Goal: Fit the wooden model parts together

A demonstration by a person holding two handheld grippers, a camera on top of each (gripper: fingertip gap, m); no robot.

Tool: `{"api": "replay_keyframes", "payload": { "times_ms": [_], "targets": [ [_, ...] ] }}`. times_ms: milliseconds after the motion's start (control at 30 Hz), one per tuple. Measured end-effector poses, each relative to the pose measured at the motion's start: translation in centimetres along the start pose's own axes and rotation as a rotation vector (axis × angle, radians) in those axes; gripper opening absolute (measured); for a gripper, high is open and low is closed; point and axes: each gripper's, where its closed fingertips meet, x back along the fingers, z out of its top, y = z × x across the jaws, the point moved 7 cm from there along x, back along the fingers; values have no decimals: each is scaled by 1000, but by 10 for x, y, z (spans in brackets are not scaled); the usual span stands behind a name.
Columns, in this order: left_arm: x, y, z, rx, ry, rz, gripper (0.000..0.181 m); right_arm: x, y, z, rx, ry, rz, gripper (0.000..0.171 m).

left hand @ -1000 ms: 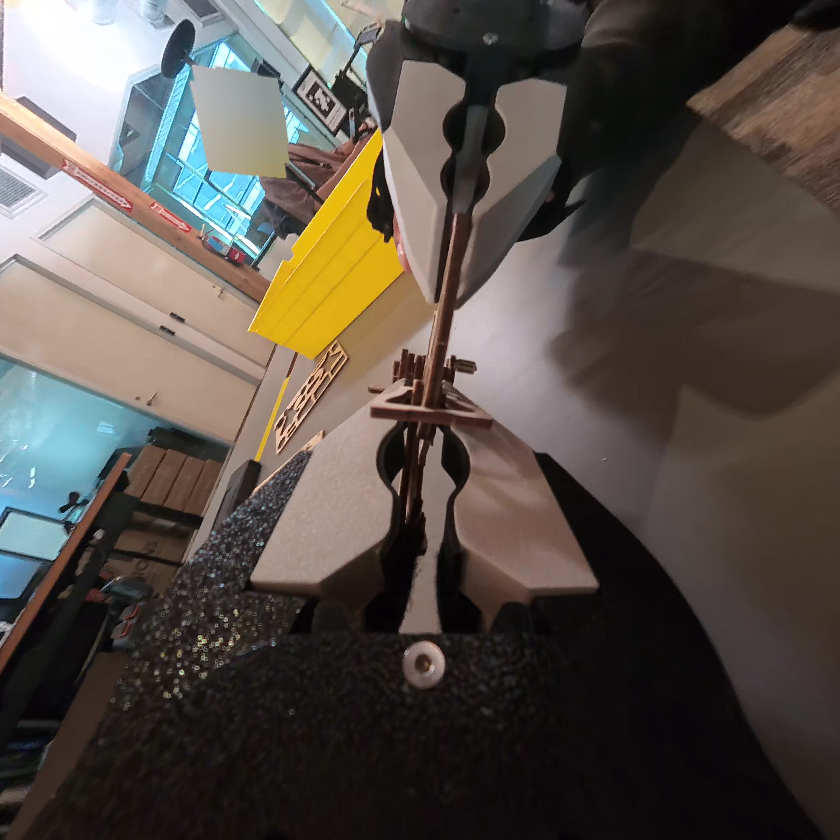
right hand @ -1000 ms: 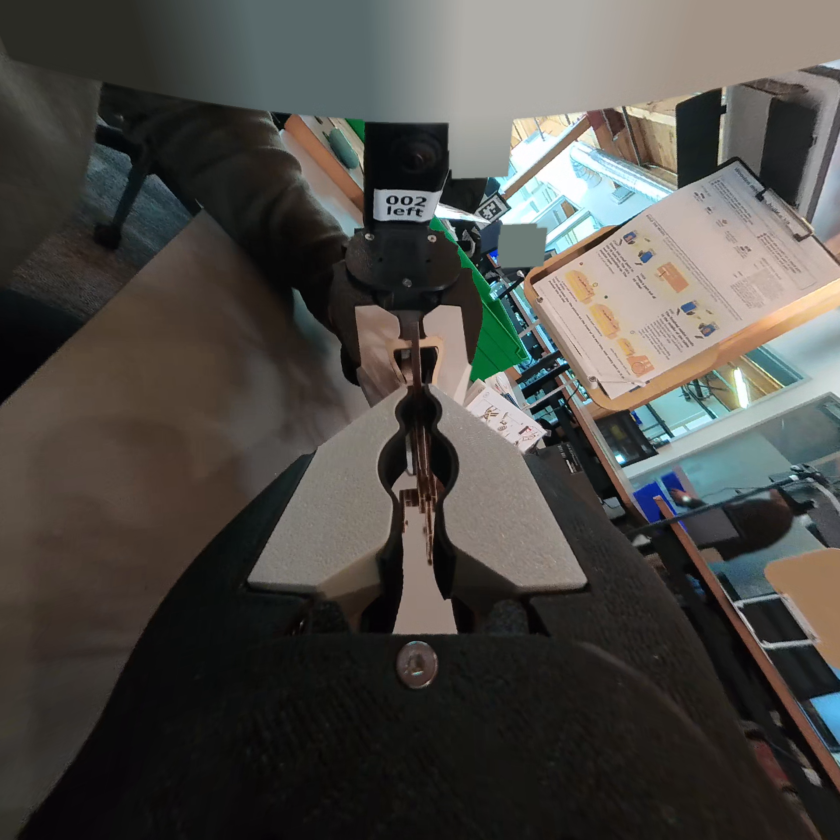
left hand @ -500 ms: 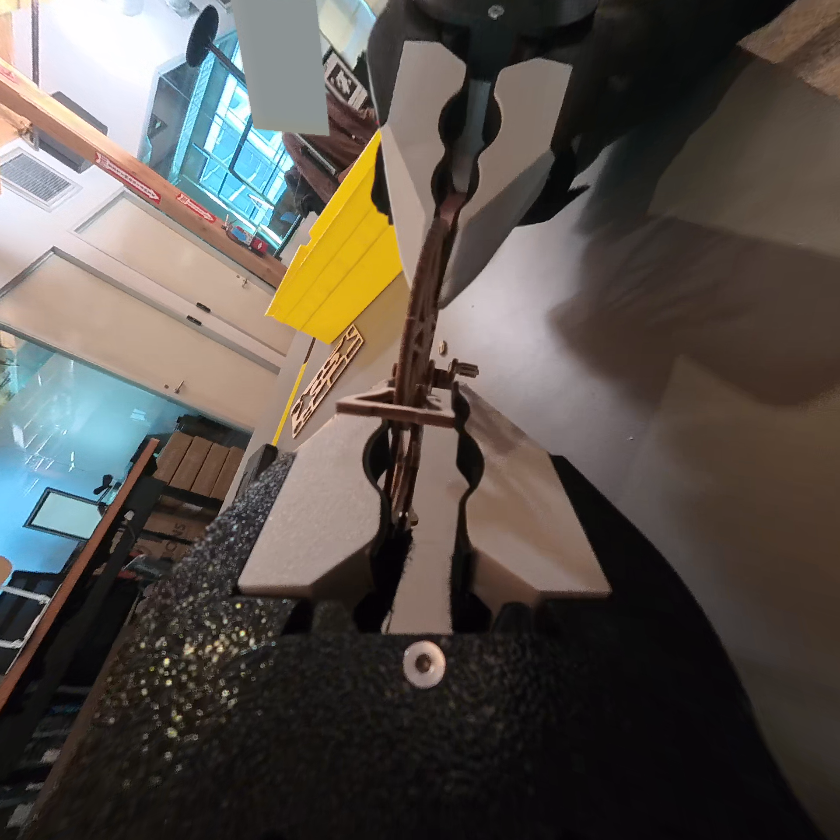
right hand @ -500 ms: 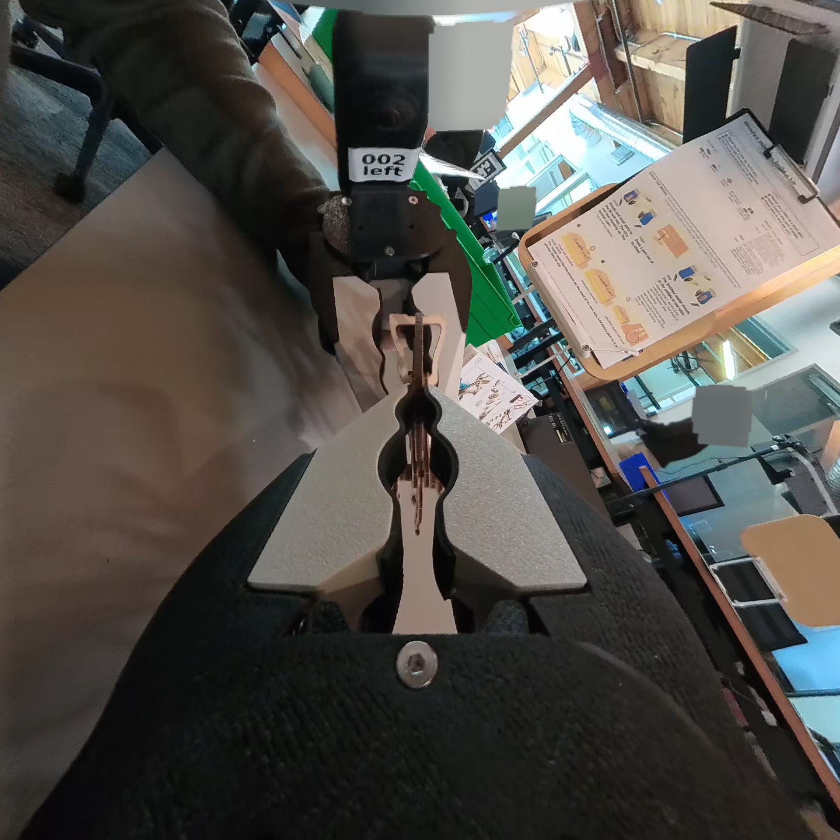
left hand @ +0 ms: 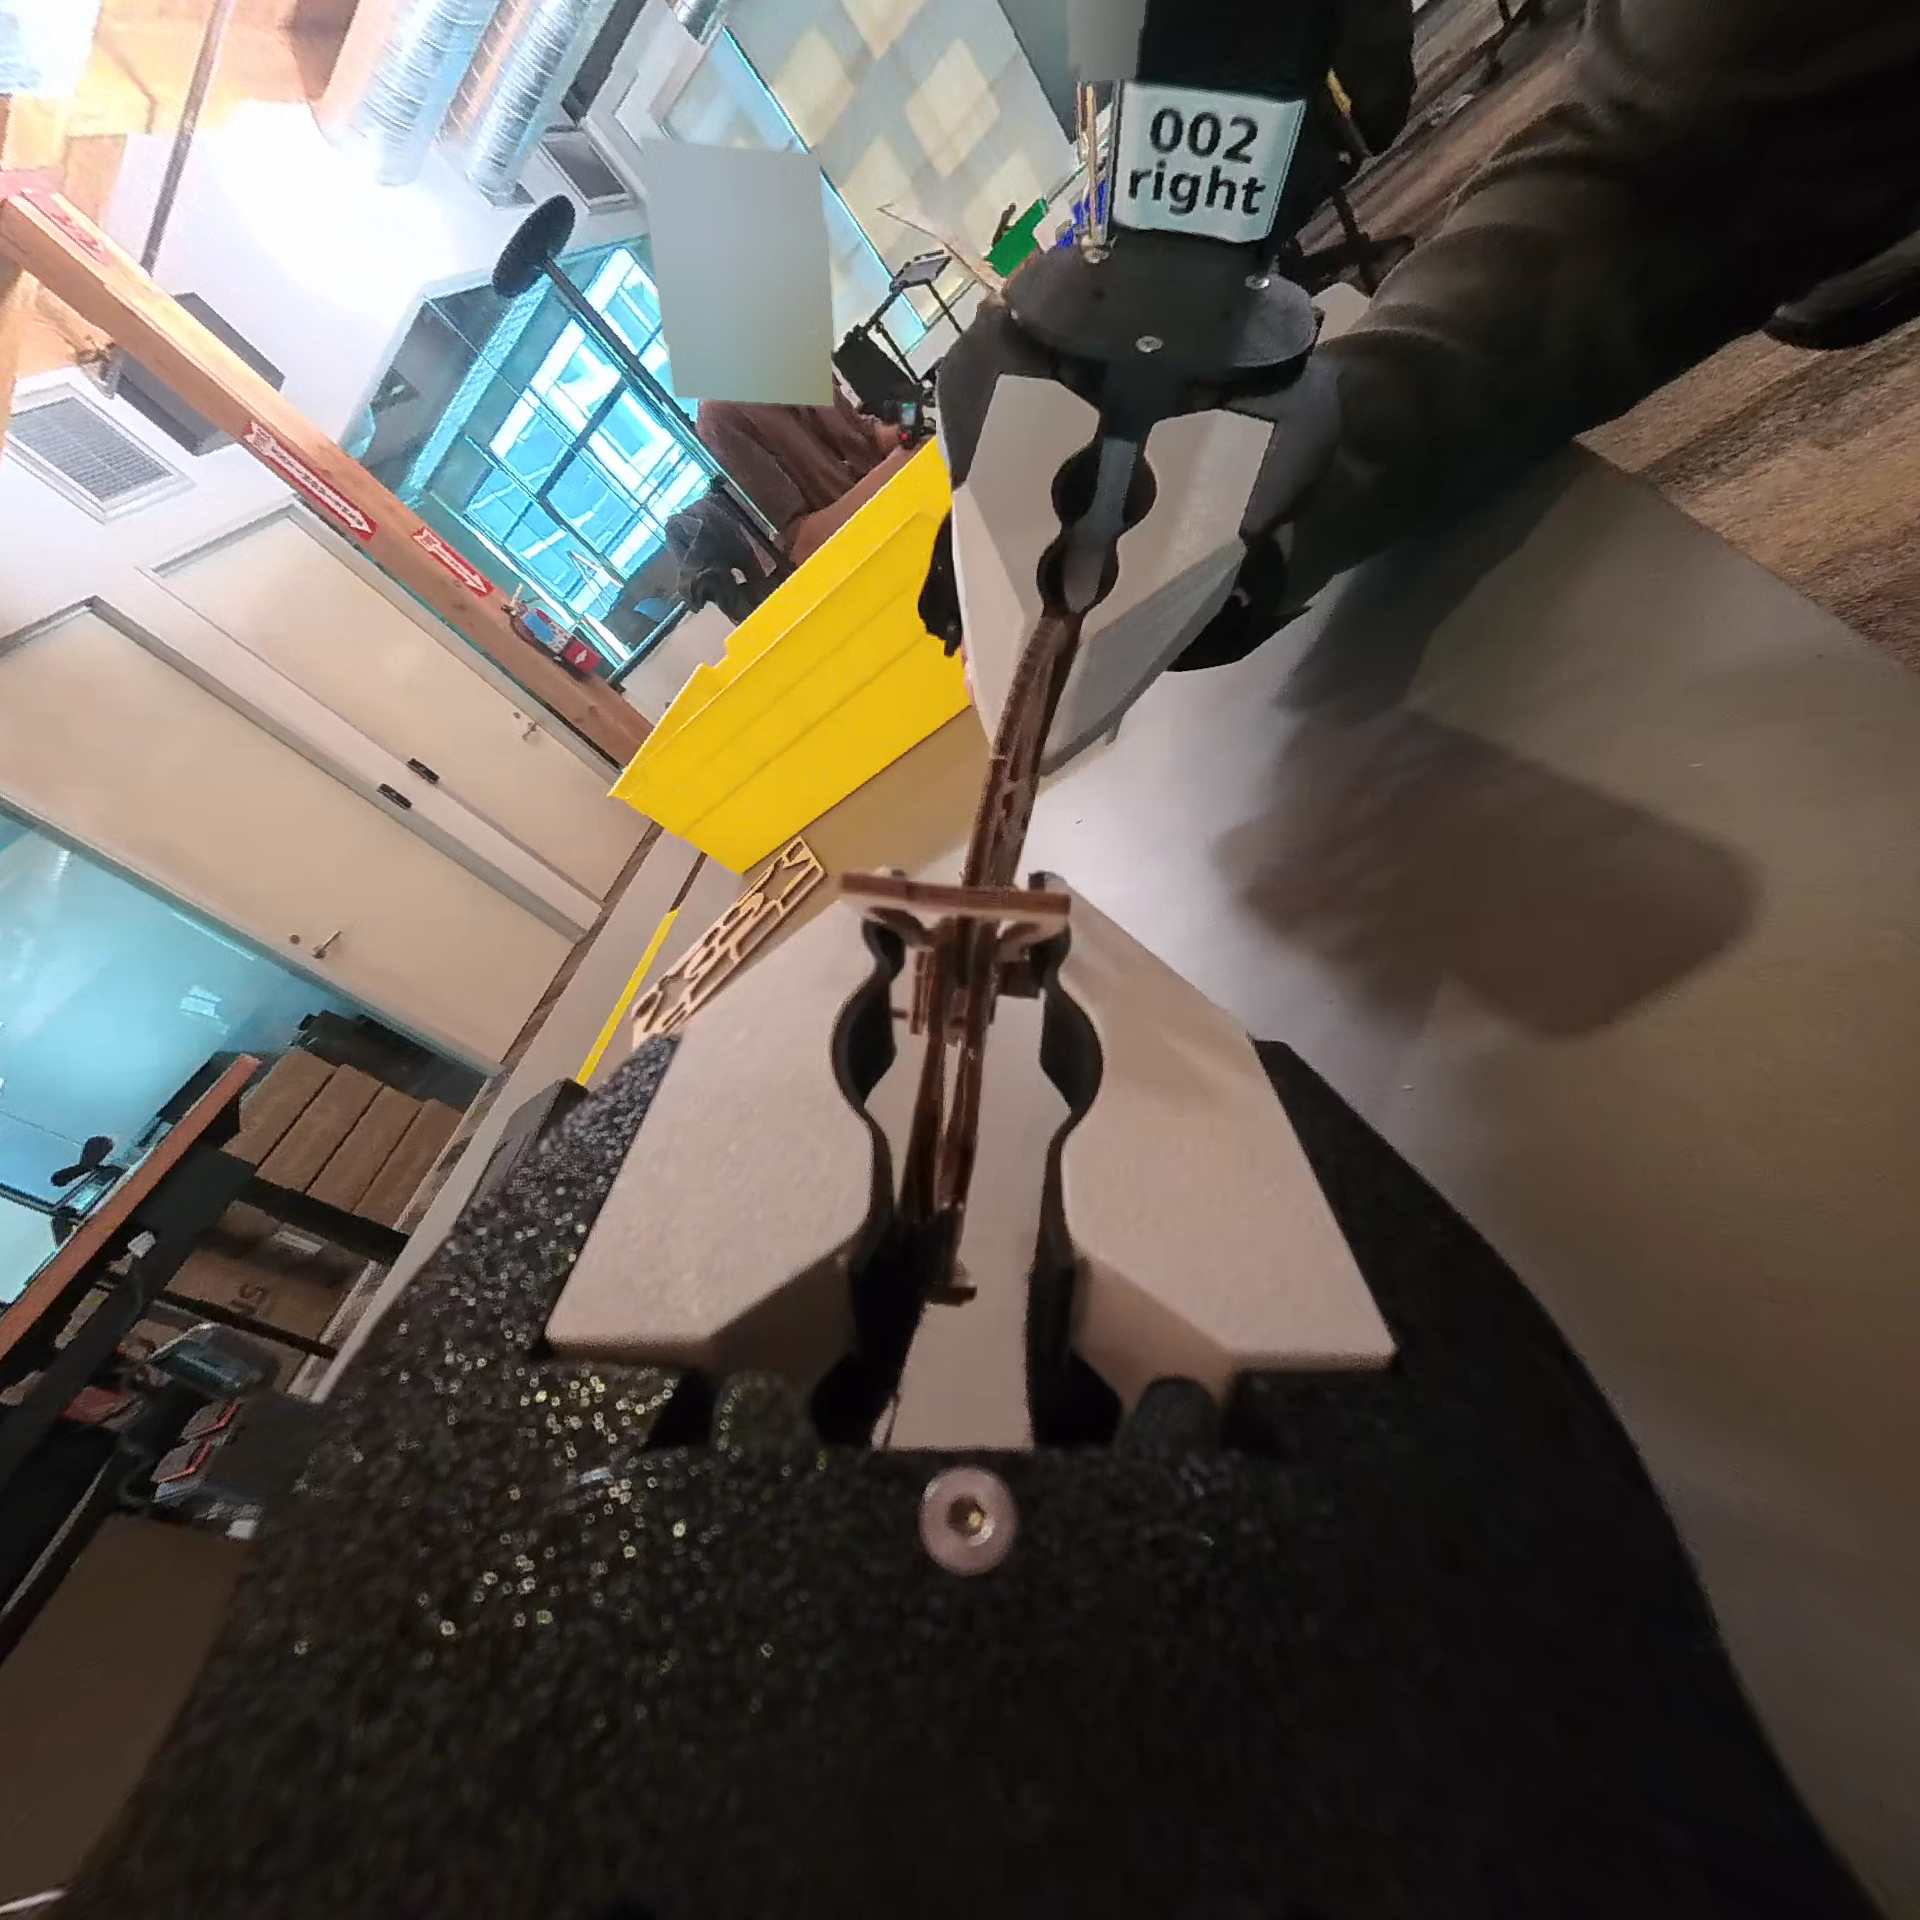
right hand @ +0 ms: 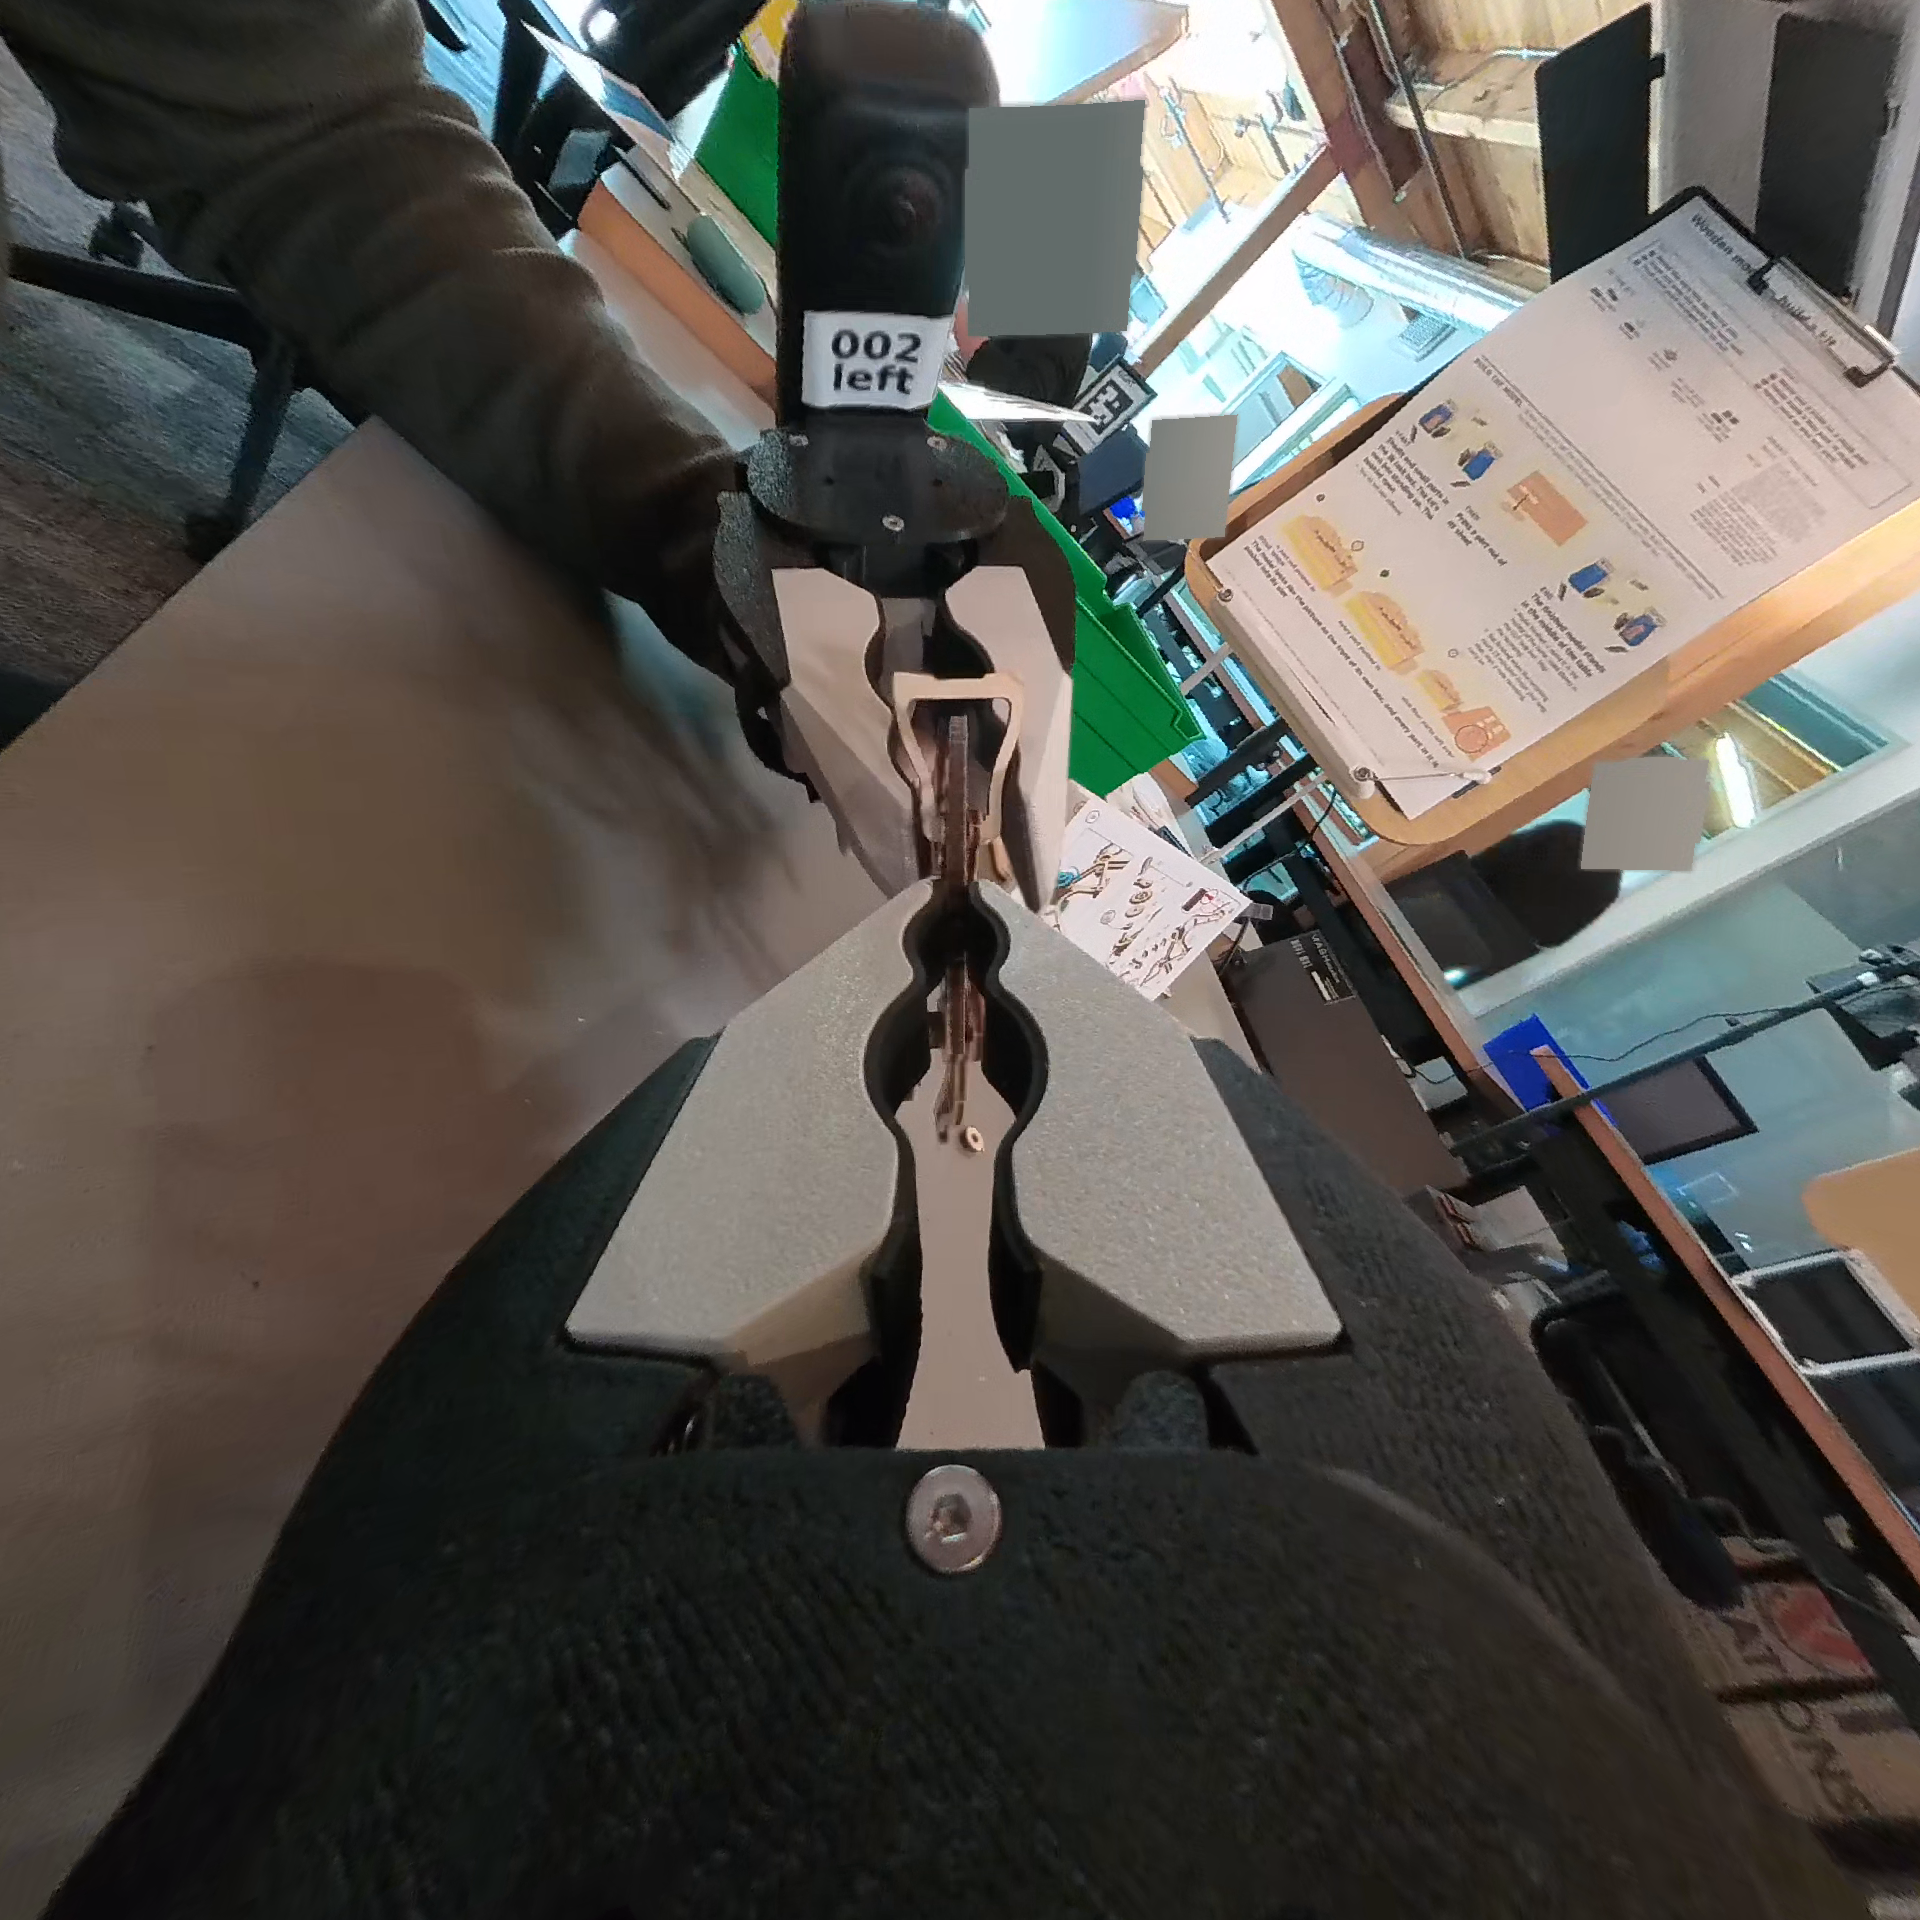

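Wooden model (left hand: 971, 1023) is clenched by both jaws; the right gripper (left hand: 1070, 675) is now seen farther off, above the counter (left hand: 1558, 727).

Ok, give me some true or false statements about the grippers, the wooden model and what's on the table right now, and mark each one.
1. Both grippers grip the same wooden model. True.
2. The right gripper is open and empty. False: it is shut on the model's thin end.
3. A yellow bin sits on the table beyond the grippers. True.
4. The model lies flat on the table. False: it is held in the air between the left gripper and the right one.
5. A cut-out wooden sheet lies near the yellow bin. True.
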Motion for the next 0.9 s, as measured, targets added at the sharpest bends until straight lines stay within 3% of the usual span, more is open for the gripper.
{"api": "replay_keyframes", "payload": {
  "times_ms": [433, 900],
  "targets": [
    [-3, 2, 0, 61, -49, -83, 18, -2, 0, -4, -94, 14, 47, 0],
    [-9, 1, -7, 0, -237, -3, 19, -6, 4, -23, -173, -67, 64, 0]
  ]
}}
